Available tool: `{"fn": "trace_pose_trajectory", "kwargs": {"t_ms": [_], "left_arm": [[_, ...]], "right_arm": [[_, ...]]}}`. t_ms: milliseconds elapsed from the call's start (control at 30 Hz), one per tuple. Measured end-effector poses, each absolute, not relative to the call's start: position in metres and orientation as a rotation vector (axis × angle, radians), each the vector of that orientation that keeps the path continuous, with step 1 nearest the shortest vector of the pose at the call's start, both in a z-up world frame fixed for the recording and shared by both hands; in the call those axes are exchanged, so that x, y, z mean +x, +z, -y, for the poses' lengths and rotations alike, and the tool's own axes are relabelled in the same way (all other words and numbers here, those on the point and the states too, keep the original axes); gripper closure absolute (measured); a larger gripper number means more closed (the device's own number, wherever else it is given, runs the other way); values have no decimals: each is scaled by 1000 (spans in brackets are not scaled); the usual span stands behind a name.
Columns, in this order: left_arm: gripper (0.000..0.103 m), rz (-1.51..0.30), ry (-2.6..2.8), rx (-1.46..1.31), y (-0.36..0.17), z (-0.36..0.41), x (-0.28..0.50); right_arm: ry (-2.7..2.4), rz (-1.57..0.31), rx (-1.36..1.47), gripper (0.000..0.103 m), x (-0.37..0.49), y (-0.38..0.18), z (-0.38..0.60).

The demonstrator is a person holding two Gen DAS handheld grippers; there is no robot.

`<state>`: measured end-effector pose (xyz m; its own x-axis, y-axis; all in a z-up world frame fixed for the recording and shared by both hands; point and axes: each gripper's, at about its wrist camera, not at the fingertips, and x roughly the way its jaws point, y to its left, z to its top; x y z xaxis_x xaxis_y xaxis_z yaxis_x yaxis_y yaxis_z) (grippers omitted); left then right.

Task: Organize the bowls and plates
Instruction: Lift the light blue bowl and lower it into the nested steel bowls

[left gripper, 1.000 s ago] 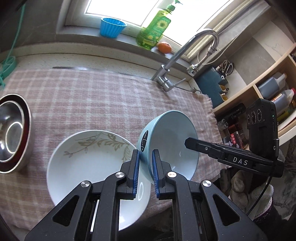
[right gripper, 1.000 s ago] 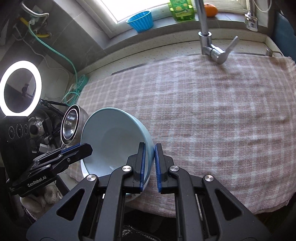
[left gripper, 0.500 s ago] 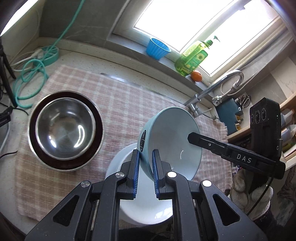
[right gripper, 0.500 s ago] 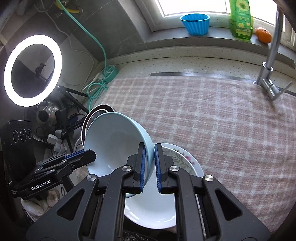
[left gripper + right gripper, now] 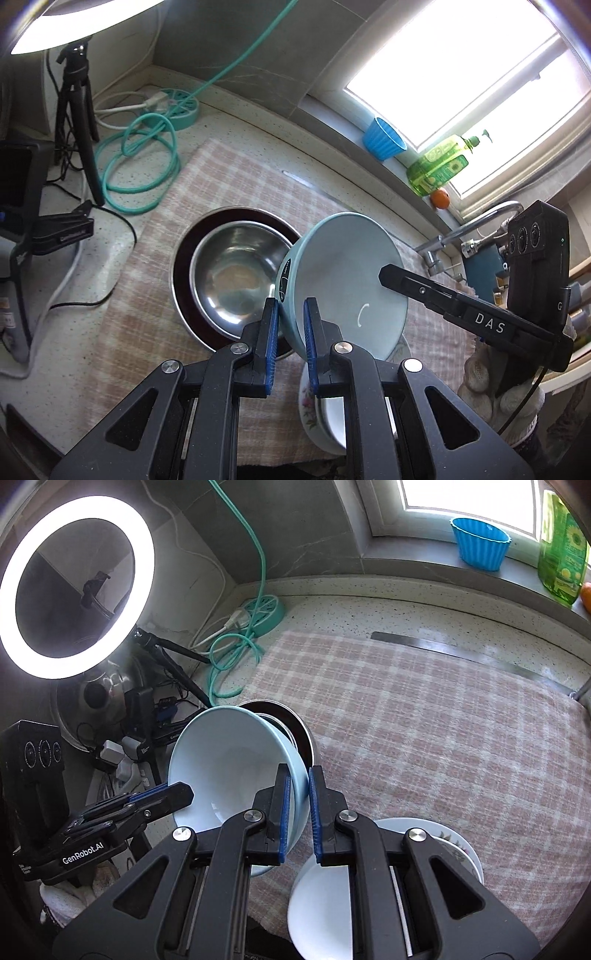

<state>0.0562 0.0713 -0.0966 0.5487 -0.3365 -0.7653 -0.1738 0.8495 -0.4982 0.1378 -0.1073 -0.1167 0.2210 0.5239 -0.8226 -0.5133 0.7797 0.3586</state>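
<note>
I have the light-blue bowl (image 5: 343, 280) pinched from two sides. My left gripper (image 5: 290, 343) is clamped on the near rim, one blue pad inside the wall, one outside. My right gripper (image 5: 297, 808) is clamped on the opposite rim the same way.

Bowl is in the air, steeply tilted, nearly on edge. In the left wrist view its mouth opens toward the right and slightly up; its base side faces left, toward the steel bowl (image 5: 236, 280). A small dark label sits on the outer wall near the rim.

Bowl hangs over the checked cloth (image 5: 424, 716), between two stacks. The steel bowl nests in a dark-rimmed larger bowl (image 5: 184, 258), lying flat just left of the blue one. The floral plate (image 5: 454, 849) lies flat under my right gripper, near the cloth's front edge.

A gloved hand (image 5: 491, 391) grips the right tool's handle.

Windowsill: blue cup (image 5: 480, 544), green soap bottle (image 5: 439, 168).
</note>
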Motion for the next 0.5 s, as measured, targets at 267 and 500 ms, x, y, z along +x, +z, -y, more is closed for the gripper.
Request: {"fn": "trace_pose_trajectory", "kwargs": {"t_ms": [267,500], "left_arm": [[91,-1025,-63,-611,-110,-97,63],[91,-1049,-45,-626,-121,-105,66]], "right_arm": [[714,-1192,-13,93,150,-132,76],[704,-1230,-37,93,154,-149,65]]}}
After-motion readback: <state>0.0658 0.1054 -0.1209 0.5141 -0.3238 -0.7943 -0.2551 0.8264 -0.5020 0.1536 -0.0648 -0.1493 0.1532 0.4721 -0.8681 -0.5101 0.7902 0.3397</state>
